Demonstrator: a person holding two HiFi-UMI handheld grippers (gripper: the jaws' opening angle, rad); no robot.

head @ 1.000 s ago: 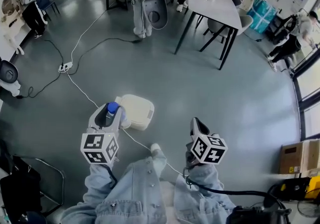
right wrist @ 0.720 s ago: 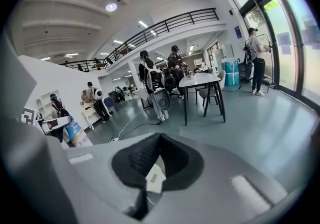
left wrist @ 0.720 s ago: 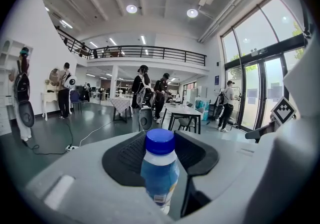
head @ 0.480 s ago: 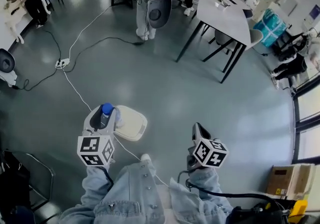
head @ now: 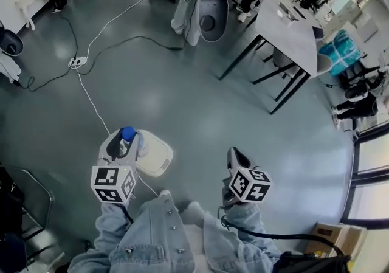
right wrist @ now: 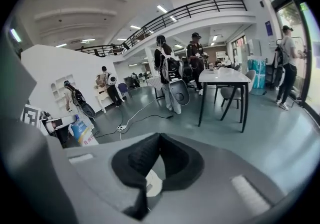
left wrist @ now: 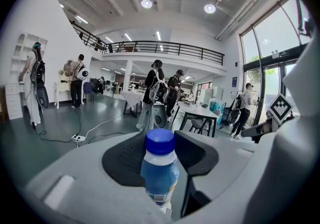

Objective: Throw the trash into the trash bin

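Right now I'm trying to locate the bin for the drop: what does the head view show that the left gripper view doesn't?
Only the head view shows the white trash bin on the floor, partly hidden under the left gripper, and the person's denim sleeves. Only the left gripper view shows the balcony railing and the ceiling lights. Both show the blue-capped bottle gripped between the left gripper's fingers, the table, and the power strip on the floor.
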